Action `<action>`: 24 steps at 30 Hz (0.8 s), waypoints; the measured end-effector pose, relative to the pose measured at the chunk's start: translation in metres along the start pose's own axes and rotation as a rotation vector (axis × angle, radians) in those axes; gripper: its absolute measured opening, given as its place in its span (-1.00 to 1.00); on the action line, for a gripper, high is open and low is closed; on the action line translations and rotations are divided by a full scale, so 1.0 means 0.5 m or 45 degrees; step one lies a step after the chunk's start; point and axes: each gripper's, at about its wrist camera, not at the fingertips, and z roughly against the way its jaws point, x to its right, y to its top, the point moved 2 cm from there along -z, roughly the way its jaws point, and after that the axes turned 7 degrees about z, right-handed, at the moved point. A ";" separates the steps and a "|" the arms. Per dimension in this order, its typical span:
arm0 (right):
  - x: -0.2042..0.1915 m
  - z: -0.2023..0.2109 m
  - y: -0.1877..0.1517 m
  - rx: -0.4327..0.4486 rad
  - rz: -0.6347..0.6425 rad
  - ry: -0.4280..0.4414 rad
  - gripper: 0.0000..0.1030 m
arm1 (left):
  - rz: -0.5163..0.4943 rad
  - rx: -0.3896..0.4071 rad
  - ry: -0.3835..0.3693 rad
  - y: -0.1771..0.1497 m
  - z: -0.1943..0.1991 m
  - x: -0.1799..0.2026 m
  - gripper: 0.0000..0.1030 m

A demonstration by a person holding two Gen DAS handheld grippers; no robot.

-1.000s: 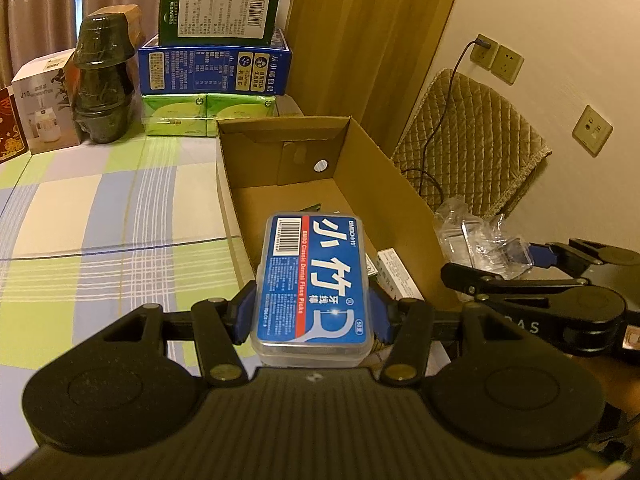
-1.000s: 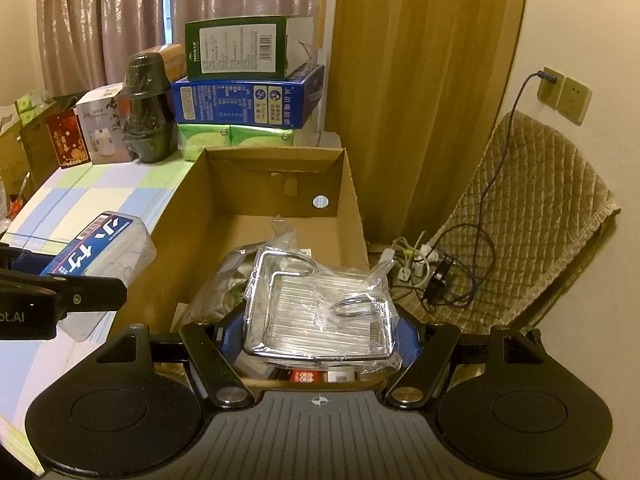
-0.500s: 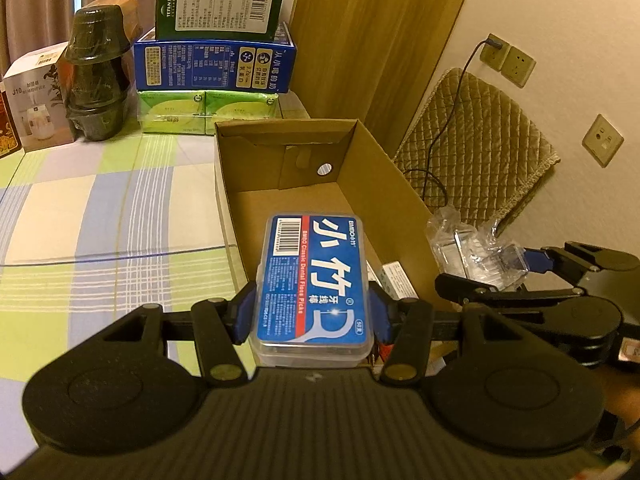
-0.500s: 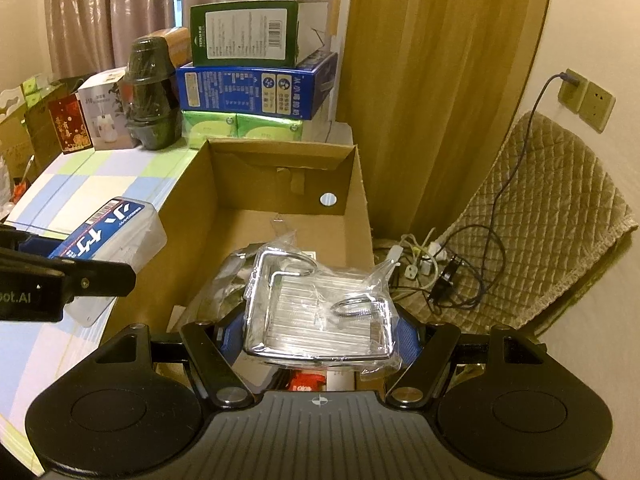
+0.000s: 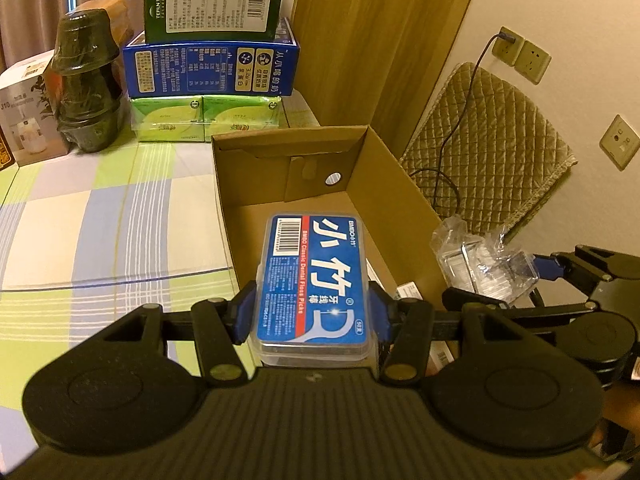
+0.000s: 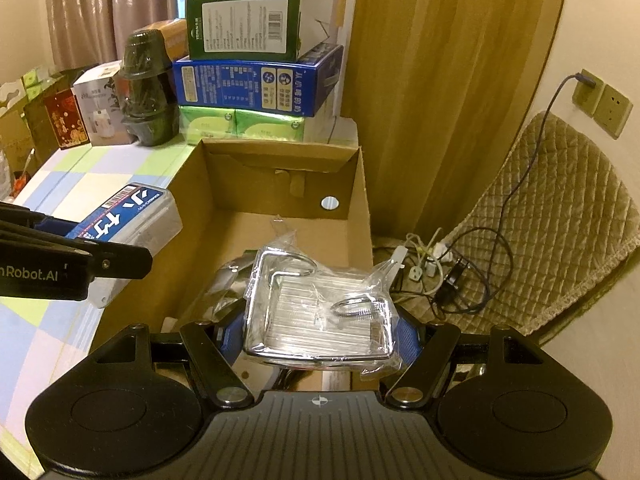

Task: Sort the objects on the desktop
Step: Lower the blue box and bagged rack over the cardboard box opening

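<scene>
My left gripper [image 5: 312, 312] is shut on a clear floss pick box with a blue label [image 5: 314, 280], held over the near left part of the open cardboard box [image 5: 384, 184]. The floss box also shows in the right wrist view [image 6: 132, 220], above the cardboard box's left wall. My right gripper [image 6: 320, 336] is shut on a shiny metal rack wrapped in clear plastic [image 6: 320, 304], held over the cardboard box [image 6: 356, 200]. The wrapped rack shows in the left wrist view [image 5: 480, 260] at the box's right wall. Small packets lie on the box floor, mostly hidden.
A checked tablecloth [image 5: 100, 220] covers the table left of the box. Stacked green and blue cartons [image 5: 212, 60], a dark wrapped jar [image 5: 84, 80] and a white box [image 5: 24, 108] stand at the back. A quilted chair [image 6: 560, 220] and cables [image 6: 440, 264] lie right.
Both grippers have moved forward and slightly higher over the cardboard box, each holding its object. The back cartons look closer.
</scene>
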 end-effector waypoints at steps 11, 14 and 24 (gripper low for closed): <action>0.008 -0.041 0.019 -0.042 0.005 0.036 0.35 | 0.007 -0.049 0.014 0.023 -0.046 -0.005 -0.01; 0.007 -0.049 0.022 -0.049 0.008 0.038 0.35 | 0.001 -0.054 0.018 0.029 -0.056 -0.005 -0.01; 0.004 -0.068 0.030 -0.066 0.023 0.037 0.35 | -0.008 -0.071 0.022 0.043 -0.080 -0.010 -0.01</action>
